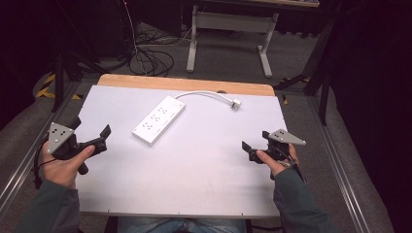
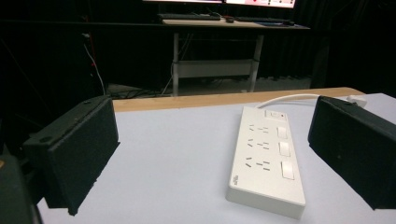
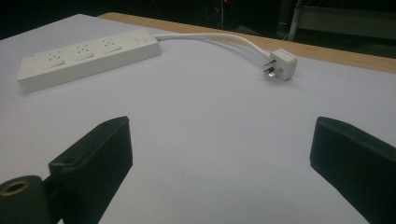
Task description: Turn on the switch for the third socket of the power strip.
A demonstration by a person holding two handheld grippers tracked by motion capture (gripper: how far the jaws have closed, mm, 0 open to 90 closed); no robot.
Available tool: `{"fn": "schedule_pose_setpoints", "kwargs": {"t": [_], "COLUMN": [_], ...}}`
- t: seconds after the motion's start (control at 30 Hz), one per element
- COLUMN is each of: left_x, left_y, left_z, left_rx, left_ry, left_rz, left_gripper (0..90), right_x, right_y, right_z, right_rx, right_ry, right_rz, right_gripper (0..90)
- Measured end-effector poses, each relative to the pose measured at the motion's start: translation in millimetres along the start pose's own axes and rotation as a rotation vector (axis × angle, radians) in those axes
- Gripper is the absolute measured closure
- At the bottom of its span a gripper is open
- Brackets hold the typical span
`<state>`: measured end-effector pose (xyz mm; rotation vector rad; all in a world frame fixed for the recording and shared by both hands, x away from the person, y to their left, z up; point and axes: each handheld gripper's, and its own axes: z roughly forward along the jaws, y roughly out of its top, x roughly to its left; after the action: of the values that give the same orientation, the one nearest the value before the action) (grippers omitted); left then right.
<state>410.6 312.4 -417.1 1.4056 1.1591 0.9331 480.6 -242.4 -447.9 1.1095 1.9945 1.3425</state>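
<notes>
A white power strip [image 1: 159, 120] lies at an angle on the white table top [image 1: 194, 170], left of centre and toward the far side. Its white cable [image 1: 204, 93] curves right to a plug [image 1: 235, 104] resting on the table. My left gripper [image 1: 91, 127] is held at the table's left edge, open, jaws wide apart with nothing between them. In the left gripper view [image 2: 215, 149] the strip [image 2: 266, 163] lies just ahead. My right gripper [image 1: 256, 140] hovers at the right side, open and empty. The right gripper view [image 3: 224, 158] has the strip [image 3: 88, 56] and plug [image 3: 280, 64] farther off.
A wooden strip [image 1: 184, 83] edges the table's far side. Beyond it, a desk frame [image 1: 228, 39] and loose cables [image 1: 145, 58] sit on the floor. Metal rails [image 1: 340, 170] run along both sides of the table.
</notes>
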Motion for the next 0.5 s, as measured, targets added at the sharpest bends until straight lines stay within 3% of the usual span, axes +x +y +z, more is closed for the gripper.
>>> {"fn": "schedule_pose_setpoints", "kwargs": {"t": [0.27,0.5], "left_x": [1.3,4.5], "left_y": [1.5,1.3], "left_z": [-1.7,-2.7], "left_rx": [-0.01,-0.009], "left_ry": [0.009,0.032], "left_rz": [0.002,0.003], "left_gripper": [6.1,15.9], "right_x": [0.1,0.4], "right_y": [-0.3,-0.4], "right_z": [-0.1,-0.1], "right_rx": [0.004,0.007], "right_ry": [-0.005,-0.005], "right_rz": [0.001,0.001], "right_gripper": [6.6,6.9]}}
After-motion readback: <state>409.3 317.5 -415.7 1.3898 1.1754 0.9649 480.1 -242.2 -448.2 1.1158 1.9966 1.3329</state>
